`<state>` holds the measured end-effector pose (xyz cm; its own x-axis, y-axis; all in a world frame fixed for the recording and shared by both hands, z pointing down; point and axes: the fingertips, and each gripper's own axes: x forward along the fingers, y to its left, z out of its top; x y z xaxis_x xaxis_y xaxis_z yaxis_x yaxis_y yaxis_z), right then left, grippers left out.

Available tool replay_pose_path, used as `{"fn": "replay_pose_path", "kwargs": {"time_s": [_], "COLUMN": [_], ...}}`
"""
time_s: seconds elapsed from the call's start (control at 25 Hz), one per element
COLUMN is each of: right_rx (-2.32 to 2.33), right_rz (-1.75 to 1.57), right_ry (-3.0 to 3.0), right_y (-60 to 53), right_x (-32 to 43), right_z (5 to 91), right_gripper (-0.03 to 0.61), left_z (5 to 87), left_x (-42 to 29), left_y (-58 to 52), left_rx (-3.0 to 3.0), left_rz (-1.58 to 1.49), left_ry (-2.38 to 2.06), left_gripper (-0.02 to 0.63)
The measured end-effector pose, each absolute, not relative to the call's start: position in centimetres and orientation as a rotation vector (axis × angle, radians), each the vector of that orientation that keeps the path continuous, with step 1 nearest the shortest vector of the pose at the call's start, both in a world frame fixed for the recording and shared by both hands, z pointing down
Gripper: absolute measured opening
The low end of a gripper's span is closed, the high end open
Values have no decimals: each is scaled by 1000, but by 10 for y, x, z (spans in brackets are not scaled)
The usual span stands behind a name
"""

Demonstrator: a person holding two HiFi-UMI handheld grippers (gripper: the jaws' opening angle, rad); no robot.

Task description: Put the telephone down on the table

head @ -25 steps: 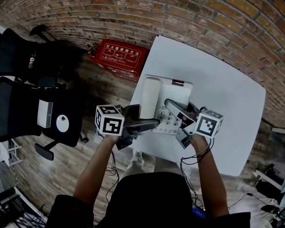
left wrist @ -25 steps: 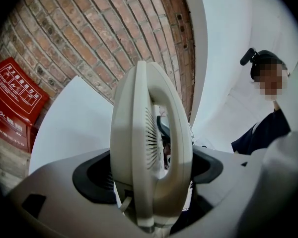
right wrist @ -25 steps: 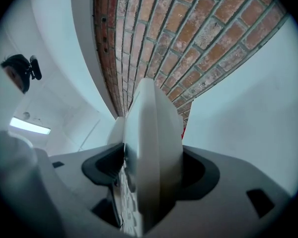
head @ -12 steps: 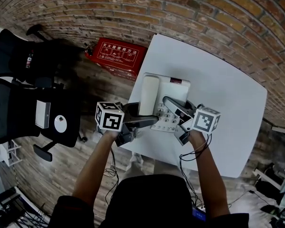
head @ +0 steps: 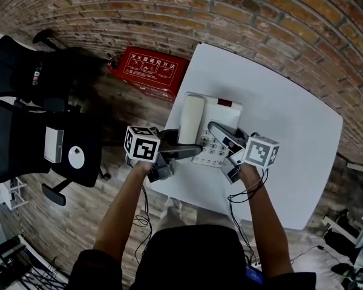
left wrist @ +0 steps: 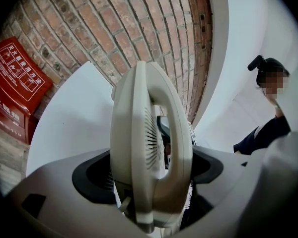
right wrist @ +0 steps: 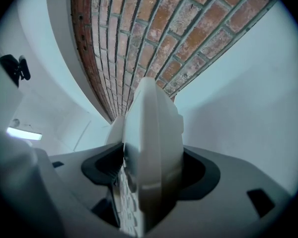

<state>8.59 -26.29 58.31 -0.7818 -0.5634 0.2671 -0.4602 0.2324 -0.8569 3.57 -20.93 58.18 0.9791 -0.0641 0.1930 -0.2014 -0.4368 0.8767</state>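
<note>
My left gripper's (head: 187, 145) fingers grasp the telephone (head: 213, 116) by its handset side, and my right gripper's (head: 222, 151) fingers grasp its keypad side. It hangs level over the white counter's (head: 278, 113) left edge. I can't tell if it touches.

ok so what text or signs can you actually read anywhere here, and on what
"灭火器使用方法": white heading on the flat red box; smaller print below it too small to read.
White plastic desk telephone: keypad and small dark red label too small to read.
Black-and-white marker cubes: patterns only, no words.
</note>
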Motion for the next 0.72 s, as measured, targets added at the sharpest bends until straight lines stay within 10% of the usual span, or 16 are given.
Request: {"fn": "replay_pose_path", "kwargs": {"time_s": [0.72], "right_rx": [-1069], "right_rz": [-1654], "right_ry": [2325], "right_y": [-277], "right_x": [89], "right_z": [610], "right_gripper": [301], "left_z": [608], "left_x": [39], "left_y": [-225], "left_rx": [1971], "left_rz": [183], "left_ry": [-124], "left_gripper": [417]}}
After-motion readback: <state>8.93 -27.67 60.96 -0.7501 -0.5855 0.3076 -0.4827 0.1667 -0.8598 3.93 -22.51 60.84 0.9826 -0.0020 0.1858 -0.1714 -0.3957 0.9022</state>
